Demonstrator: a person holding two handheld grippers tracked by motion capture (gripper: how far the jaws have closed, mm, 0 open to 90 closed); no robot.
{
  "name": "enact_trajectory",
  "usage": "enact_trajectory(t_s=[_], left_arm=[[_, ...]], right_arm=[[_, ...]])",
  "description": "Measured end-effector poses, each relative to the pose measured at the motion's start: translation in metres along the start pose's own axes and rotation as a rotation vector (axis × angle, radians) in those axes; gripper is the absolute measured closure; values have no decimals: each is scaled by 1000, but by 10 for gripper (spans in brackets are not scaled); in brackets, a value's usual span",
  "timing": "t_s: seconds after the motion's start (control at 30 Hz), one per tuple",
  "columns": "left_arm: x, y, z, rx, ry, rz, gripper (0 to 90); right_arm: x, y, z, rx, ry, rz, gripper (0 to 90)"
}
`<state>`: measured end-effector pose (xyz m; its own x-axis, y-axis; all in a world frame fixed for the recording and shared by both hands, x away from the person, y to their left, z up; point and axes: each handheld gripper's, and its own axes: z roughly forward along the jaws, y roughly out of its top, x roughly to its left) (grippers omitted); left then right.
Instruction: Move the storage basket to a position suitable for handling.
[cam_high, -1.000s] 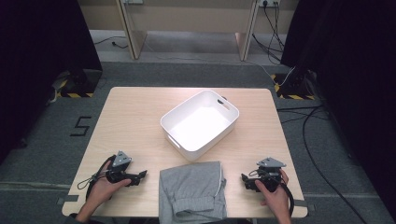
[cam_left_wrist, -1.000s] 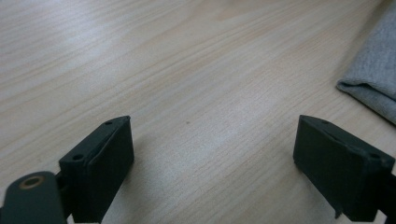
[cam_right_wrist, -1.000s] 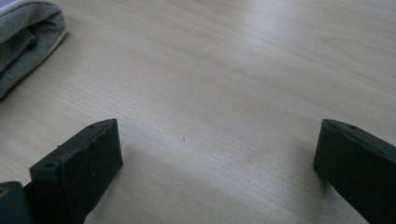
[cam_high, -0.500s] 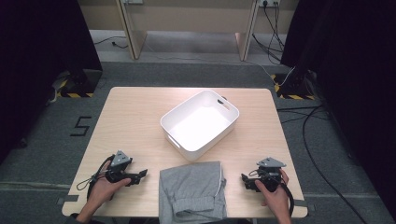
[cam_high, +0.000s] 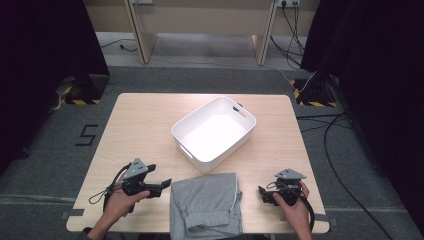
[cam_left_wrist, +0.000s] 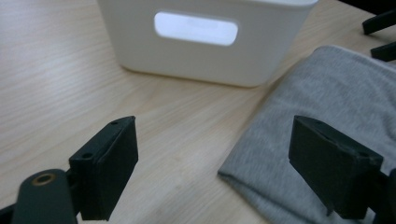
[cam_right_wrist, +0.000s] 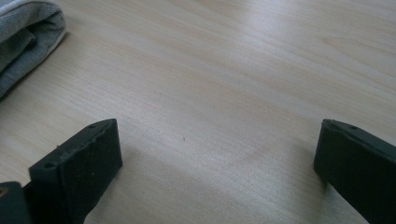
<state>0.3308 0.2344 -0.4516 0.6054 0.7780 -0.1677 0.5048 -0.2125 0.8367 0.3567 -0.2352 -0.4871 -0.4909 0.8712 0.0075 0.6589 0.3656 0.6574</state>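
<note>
Centrally, at the lower edge of the high view, a folded grey fabric garment lies between the left gripper and right gripper, both gaping wide, empty.

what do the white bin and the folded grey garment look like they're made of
White bin: probably moulded plastic, smooth and slightly glossy, with cut-out handle slots.
Folded grey garment: soft heathered knit, likely cotton jersey or fleece, matte; a drawstring suggests sweat shorts or pants.
</note>
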Motion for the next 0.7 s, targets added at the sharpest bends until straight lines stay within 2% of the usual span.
enact_trajectory(t_s=[0.1, 0.13, 0.17, 0.27, 0.3, 0.53, 0.7], left_arm=[[-5, 11, 4, -23, -13, -9, 156], [-9, 21, 9, -40, -17, -4, 156], [-9, 21, 9, -40, -17, -4, 156], [-14, 41, 22, -53, -6, 4, 156], [-14, 41, 22, -53, -6, 4, 156], [-12, 59, 53, -26, -42, -70, 191], [-18, 71, 60, -36, -53, -77, 191]], right_arm=[[0, 0, 0, 1, 2, 3, 15], [0, 0, 0, 1, 3, 3, 15], [0, 0, 0, 1, 3, 3, 15], [0, 0, 0, -2, 5, 1, 15], [0, 0, 0, -2, 5, 1, 15], [0, 0, 0, 0, 6, -7, 14], [0, 0, 0, -1, 8, -9, 14]])
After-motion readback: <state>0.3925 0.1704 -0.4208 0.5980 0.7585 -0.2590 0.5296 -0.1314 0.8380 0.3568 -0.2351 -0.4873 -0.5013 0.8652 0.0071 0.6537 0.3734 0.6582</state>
